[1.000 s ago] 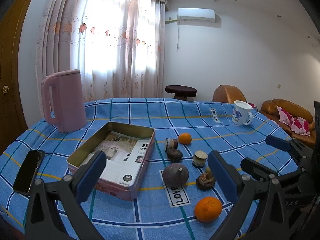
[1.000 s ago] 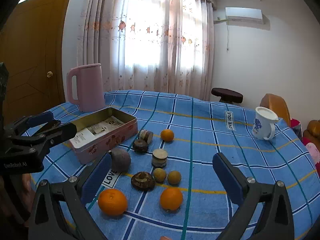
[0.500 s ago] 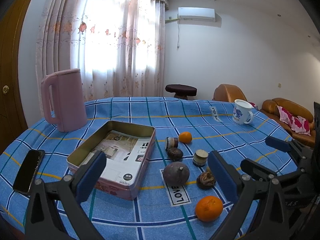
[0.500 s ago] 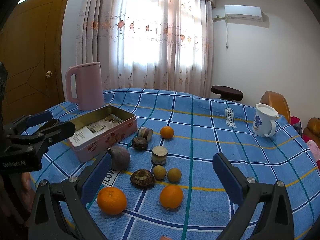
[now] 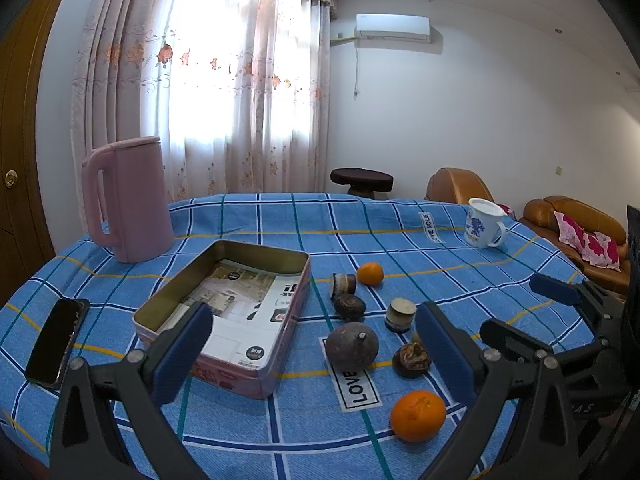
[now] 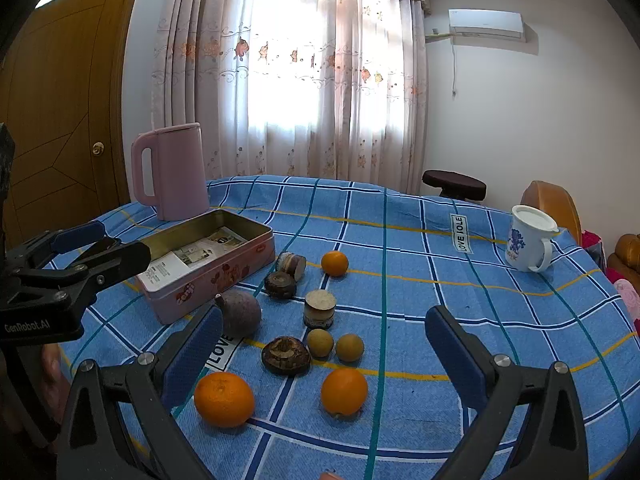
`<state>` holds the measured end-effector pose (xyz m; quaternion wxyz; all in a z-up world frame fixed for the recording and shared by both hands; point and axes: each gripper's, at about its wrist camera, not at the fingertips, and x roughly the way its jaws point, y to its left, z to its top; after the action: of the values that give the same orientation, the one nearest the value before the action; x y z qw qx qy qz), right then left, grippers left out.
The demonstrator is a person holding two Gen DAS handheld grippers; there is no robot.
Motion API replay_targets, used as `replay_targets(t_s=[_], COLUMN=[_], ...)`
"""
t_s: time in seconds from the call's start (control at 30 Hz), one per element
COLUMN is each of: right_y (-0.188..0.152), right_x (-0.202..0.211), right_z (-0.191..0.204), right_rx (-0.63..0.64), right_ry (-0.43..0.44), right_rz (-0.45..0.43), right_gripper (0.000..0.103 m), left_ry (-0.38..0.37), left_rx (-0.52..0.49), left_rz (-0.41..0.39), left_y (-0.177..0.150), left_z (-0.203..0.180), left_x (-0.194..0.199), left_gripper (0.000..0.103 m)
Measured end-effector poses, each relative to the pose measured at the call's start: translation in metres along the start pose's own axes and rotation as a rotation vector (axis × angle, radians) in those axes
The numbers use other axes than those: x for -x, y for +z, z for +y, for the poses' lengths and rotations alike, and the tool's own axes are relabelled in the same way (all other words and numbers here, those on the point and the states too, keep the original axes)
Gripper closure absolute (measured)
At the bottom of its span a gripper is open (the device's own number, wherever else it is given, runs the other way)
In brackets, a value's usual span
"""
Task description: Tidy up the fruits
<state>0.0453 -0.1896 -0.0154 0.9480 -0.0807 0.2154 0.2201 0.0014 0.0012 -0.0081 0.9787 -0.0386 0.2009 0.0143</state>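
You hold both grippers level above the tabletop (image 6: pixel 480 280), left gripper (image 5: pixel 312 350) and right gripper (image 6: pixel 324 354) spread wide and empty, oranges (image 6: pixel 224 399) loose beside the open tin (image 5: pixel 224 312).

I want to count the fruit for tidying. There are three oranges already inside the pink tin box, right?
Not quite. The three oranges lie on the blue checked tablecloth, outside the pink tin box, which holds only printed paper. The right wrist view shows it.
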Motion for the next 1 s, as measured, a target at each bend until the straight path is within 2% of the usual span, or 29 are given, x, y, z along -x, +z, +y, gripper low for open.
replay_targets(t_s=[0.63,0.87,1.0], right_y=[-0.003,-0.022,-0.036], right_x=[-0.002,-0.01,-0.019], right_z=[0.001,-0.012,-0.021], right_rx=[0.002,-0.017,-0.018], right_ry=[0.001,-0.027,-0.046], right_rz=[0.007,0.049,0.085], right_gripper=[0.001,0.001,0.001], left_ry=[-0.006,-0.032,-0.074], left_rx=[0.001,-0.025,-0.047], left_rz=[0.008,0.051,0.083], left_y=[-0.006,-0.029,-0.043], left_z=[-0.002,-0.014,-0.024], left_x=[-0.004,-0.014,-0.02], left_gripper=[0.0,0.0,0.0])
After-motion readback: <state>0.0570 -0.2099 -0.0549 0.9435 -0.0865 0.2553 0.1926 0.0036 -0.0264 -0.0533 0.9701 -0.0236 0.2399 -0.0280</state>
